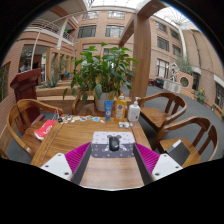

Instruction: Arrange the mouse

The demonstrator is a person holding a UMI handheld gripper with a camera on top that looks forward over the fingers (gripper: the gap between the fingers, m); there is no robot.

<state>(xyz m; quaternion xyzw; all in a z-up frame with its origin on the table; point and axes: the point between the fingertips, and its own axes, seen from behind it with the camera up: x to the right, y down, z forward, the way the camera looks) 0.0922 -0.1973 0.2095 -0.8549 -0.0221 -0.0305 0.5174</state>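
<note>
A small black mouse (114,143) lies on a grey patterned mouse mat (112,147) on a round wooden table (70,135). My gripper (112,160) is held above the near part of the table, its two fingers spread wide with magenta pads (77,156) at either side. The mouse and its mat lie just ahead of the fingers, between their lines. Nothing is held between the fingers.
A potted plant (103,70), a blue cup (108,106) and a white bottle (134,108) stand at the table's far side. A red and white item (44,129) lies at the left. Wooden chairs (165,110) ring the table.
</note>
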